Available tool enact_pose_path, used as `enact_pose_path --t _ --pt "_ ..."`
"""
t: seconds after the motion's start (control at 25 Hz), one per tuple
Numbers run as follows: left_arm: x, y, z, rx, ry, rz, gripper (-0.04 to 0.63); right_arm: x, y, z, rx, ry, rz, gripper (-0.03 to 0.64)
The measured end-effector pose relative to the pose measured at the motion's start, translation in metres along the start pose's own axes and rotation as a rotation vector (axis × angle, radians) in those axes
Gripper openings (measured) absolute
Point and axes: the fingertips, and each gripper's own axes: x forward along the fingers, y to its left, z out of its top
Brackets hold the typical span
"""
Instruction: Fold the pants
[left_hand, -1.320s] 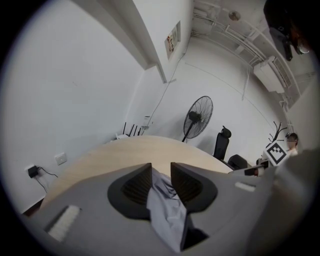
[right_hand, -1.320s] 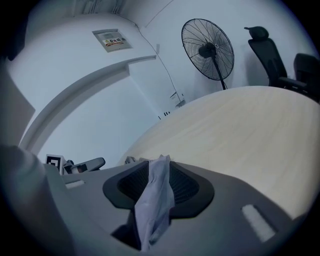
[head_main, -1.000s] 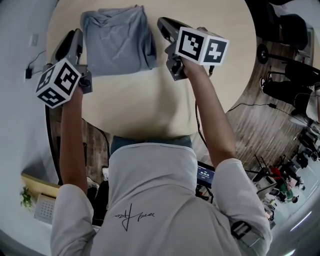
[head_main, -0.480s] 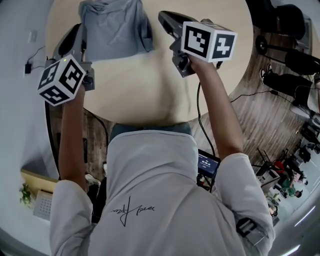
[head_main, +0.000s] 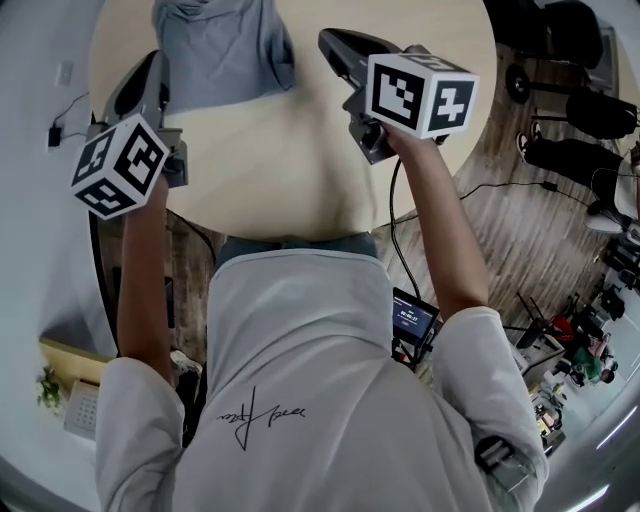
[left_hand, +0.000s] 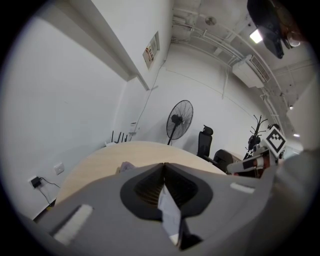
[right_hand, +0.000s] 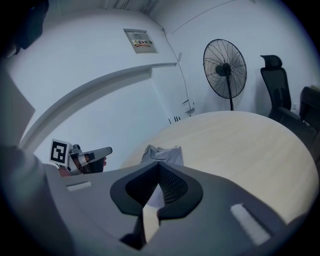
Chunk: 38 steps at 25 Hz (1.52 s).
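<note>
The folded grey fabric pants (head_main: 225, 45) lie on the round pale wooden table (head_main: 300, 170). The left gripper (left_hand: 163, 166) is closing its empty fingers, and the right gripper (right_hand: 159, 166) is clenched on nothing.

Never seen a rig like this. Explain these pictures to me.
No robot here: a person holds a hand-held claw in each hand. The head view looks down from a camera on their head. The other two views each ride on a claw and look along its jaws. Folded grey pants lie on the far side of the round table. The left claw is closing with nothing between its jaws. The right claw is shut and empty.
</note>
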Motion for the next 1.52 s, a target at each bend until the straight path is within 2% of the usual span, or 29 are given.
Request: enact_pose_path --t 0.56,0.92,1.16,1.32,1.52 --pt "-0.037 -0.044 -0.003 0.031 -0.014 -0.028 0.054 -0.066 0.006 -0.015 -0.021 -0.073 -0.035 -0.006" --pt "-0.08 -0.068 -0.013 0.036 -0.022 -0.063 0.054 -0.107 0.034 -0.035 -0.023 -0.151 -0.057 -0.006" --pt "-0.104 -0.067 -0.016 0.028 -0.039 -0.072 0.053 -0.127 0.053 -0.042 -0.055 -0.226 -0.096 -0.006" --pt "-0.123 -0.077 -0.014 0.055 -0.045 -0.085 0.052 -0.143 0.062 -0.043 -0.07 -0.265 -0.118 -0.006" --pt "-0.141 -0.092 -0.008 0.083 -0.075 -0.052 0.052 -0.162 0.066 -0.039 -0.122 -0.307 -0.144 -0.006"
